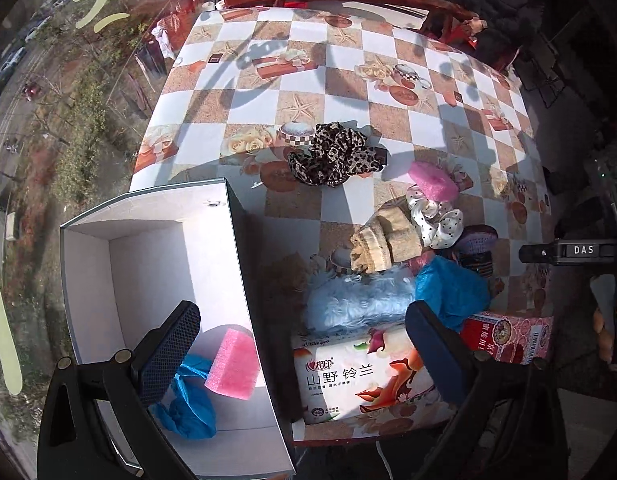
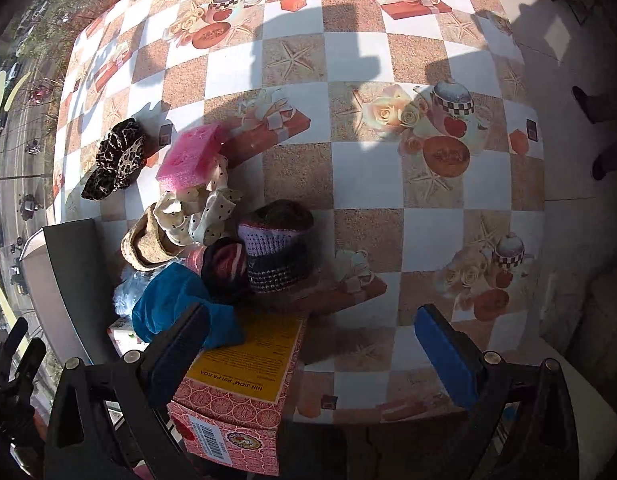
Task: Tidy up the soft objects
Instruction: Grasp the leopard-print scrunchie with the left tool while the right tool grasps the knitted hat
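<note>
A white open box (image 1: 156,256) at the table's left holds a pink sponge (image 1: 232,364) and a blue plastic cover (image 1: 188,404). My left gripper (image 1: 304,356) is open and empty, one finger over the box, the other over a tissue pack (image 1: 360,376). Beside the box lies a pile: light-blue fluffy cloth (image 1: 360,300), blue plastic cover (image 1: 452,292), tan knit (image 1: 384,244), polka-dot scrunchie (image 1: 436,216), pink sponge (image 1: 432,180), leopard scrunchie (image 1: 336,156). My right gripper (image 2: 312,344) is open and empty above the table's near edge, right of the pile's blue cover (image 2: 176,300) and knitted hat (image 2: 276,244).
A red patterned carton (image 2: 236,392) lies at the near edge under my right gripper's left finger. The checkered tablecloth (image 2: 388,160) stretches far and right. A seated person (image 1: 504,4) is at the far right corner. A window runs along the left.
</note>
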A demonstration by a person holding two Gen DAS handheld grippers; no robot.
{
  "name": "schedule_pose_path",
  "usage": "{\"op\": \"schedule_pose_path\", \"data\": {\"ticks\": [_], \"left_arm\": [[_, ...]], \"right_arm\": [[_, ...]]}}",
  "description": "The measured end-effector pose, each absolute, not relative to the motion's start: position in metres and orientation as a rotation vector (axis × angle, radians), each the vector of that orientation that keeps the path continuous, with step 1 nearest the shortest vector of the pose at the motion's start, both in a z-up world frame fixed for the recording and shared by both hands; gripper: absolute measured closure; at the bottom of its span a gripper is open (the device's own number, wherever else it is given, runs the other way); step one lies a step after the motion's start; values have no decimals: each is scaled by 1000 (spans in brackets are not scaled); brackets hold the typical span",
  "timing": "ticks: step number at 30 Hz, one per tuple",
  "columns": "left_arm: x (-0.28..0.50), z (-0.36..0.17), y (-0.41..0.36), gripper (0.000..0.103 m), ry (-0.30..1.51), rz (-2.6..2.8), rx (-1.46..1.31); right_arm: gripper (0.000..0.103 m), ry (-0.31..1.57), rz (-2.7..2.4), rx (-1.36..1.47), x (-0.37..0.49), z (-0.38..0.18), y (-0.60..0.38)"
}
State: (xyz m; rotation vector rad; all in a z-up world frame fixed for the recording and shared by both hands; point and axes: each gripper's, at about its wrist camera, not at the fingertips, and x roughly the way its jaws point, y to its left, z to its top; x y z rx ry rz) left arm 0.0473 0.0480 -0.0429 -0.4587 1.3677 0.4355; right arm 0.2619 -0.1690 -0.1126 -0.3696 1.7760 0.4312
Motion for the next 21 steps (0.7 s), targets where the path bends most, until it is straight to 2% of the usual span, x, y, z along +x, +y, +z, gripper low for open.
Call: {"op": "schedule_pose_path", "data": {"ticks": [6,9,16,21], "left_arm": [[96,-57,51,0,1417,467,-381],[126,-80,58,0,1466,484,-379],[174,-133,78,0,1529,534,-446],[192,-161,98,0,1528,558,-548]], "right_arm": [[0,1879,543,-378,263,-178,-146],[0,1896,525,-408,261,-199,-145],[0,1775,311,-450,281,-196,-201],[0,1766,305,-272,291,-180,-244]]}}
